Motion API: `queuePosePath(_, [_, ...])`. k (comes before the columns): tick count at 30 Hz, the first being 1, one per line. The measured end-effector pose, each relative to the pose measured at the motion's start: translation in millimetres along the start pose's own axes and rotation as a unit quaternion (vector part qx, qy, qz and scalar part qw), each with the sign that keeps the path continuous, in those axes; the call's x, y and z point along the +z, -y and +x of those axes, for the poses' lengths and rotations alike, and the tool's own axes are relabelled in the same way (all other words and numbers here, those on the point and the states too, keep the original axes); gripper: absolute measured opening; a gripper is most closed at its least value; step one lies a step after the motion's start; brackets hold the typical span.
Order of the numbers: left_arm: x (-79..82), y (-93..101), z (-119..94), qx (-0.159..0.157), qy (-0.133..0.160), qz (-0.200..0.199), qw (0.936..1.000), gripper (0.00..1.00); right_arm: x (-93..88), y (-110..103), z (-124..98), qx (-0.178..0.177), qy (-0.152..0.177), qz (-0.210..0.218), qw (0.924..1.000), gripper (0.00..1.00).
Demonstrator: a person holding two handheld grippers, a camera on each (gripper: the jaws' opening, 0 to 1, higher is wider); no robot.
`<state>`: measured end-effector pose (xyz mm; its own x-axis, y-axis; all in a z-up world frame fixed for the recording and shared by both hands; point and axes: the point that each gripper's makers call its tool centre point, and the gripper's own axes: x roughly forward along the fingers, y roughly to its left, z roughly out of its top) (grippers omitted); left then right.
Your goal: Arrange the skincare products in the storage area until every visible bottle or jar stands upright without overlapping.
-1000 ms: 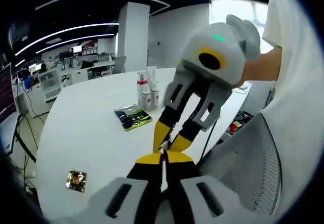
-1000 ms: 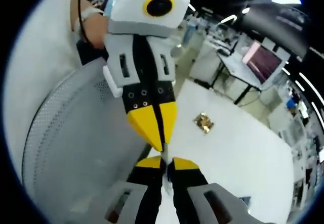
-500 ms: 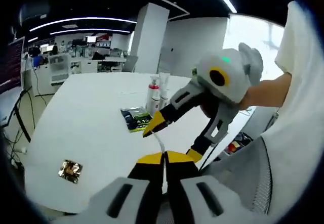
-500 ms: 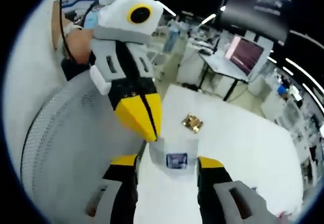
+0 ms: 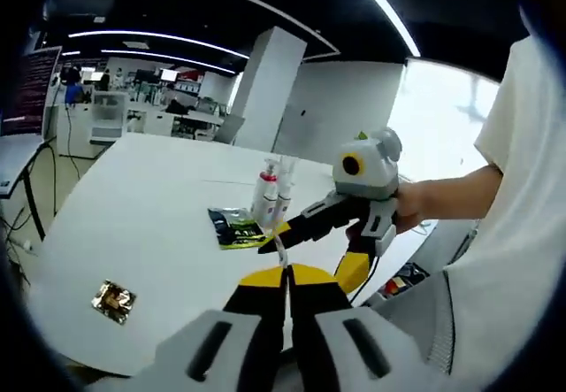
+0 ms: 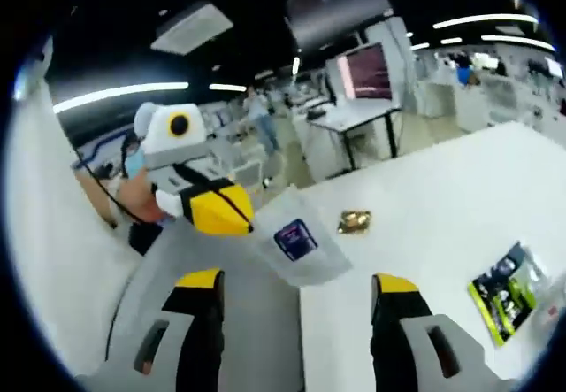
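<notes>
Several skincare bottles (image 5: 270,193) stand upright together at the far side of the white table (image 5: 133,224). My left gripper (image 5: 285,273) is shut on a clear packet (image 6: 297,244) with a blue label, which appears edge-on as a thin white strip (image 5: 280,252) in the left gripper view. In the right gripper view the left gripper (image 6: 242,224) holds that packet by its corner. My right gripper (image 6: 297,281) stands open just below the packet, apart from it. From the left gripper view the right gripper (image 5: 311,255) has its jaws spread on either side of the packet.
A green and black sachet (image 5: 233,228) lies flat in front of the bottles, also seen as the sachet (image 6: 506,290) at the right. A gold foil sachet (image 5: 112,299) lies near the table's front edge. A person's hand (image 5: 424,204) and white shirt are at the right. Office desks stand behind.
A second ago both grippers were shut tip to tip. The right gripper has opened and drawn back, leaving the clear packet in the left gripper. Both cameras have swung toward the table.
</notes>
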<state>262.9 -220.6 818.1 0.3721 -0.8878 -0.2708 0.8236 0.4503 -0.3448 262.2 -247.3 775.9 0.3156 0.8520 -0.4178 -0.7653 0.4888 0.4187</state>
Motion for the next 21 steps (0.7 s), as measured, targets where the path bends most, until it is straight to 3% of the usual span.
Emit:
queuePosePath(5, [12.1, 6.2, -5, -0.033, 0.028, -0.044, 0.9981, 0.00, 8.4, -12, 0, 0.047, 0.061, 0.081, 0.9937, 0.62])
queuePosePath(8, [18.1, 3.8, -9, -0.034, 0.045, -0.058, 0.9967, 0.00, 15.8, -17, 1, 0.061, 0.095, 0.115, 0.9870, 0.57])
queuePosePath(12, [25.5, 4.7, -12, -0.047, 0.062, -0.080, 0.9937, 0.00, 27.3, -28, 7, 0.089, 0.145, 0.169, 0.9708, 0.51])
queuePosePath(15, [28.0, 9.1, -14, -0.061, 0.067, -0.088, 0.9920, 0.00, 42.3, -27, 10, 0.097, 0.197, 0.222, 0.9502, 0.51])
queuePosePath(16, [34.9, 6.5, -16, -0.058, 0.088, -0.090, 0.9903, 0.00, 42.3, -32, 10, 0.105, 0.197, 0.218, 0.9501, 0.48])
queuePosePath(20, [38.1, 8.9, -22, -0.075, 0.096, -0.109, 0.9865, 0.00, 54.1, -44, 5, 0.147, 0.240, 0.259, 0.9238, 0.33])
queuePosePath(21, [39.4, 9.4, -23, -0.078, 0.099, -0.112, 0.9856, 0.00, 55.9, -46, 3, 0.153, 0.244, 0.265, 0.9202, 0.31])
